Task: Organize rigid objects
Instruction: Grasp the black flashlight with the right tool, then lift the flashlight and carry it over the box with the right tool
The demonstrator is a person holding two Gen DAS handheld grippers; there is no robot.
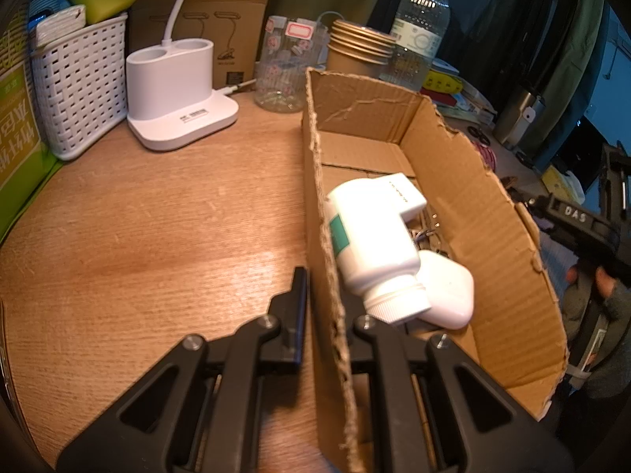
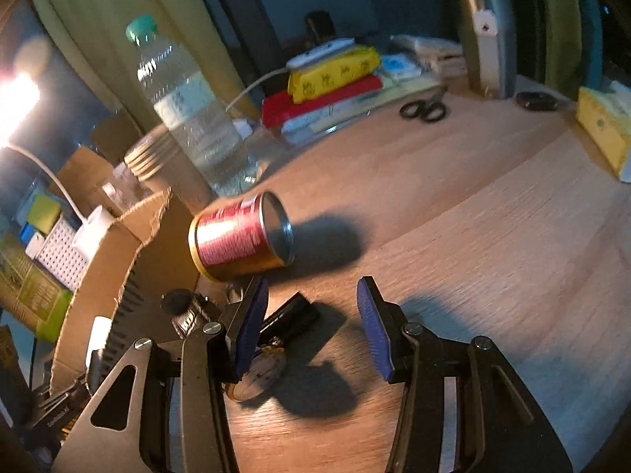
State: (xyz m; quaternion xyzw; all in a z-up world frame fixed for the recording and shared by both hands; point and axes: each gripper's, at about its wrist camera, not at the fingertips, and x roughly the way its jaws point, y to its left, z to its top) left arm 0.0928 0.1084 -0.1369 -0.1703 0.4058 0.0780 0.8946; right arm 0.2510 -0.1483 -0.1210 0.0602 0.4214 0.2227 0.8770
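Dim, warm light — a lamp (image 2: 17, 98) flares at the right view's left edge, throwing hard shadows; edges bend, darken, blur slightly.

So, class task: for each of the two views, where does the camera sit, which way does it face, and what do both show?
Left wrist: sits behind the left gripper, whose fingers straddle the cardboard box wall; looks along the box.
Right wrist: sits behind the open right gripper, facing the tipped red can on the desk.
Shared: the box, the water bottle and the stacked paper cups.
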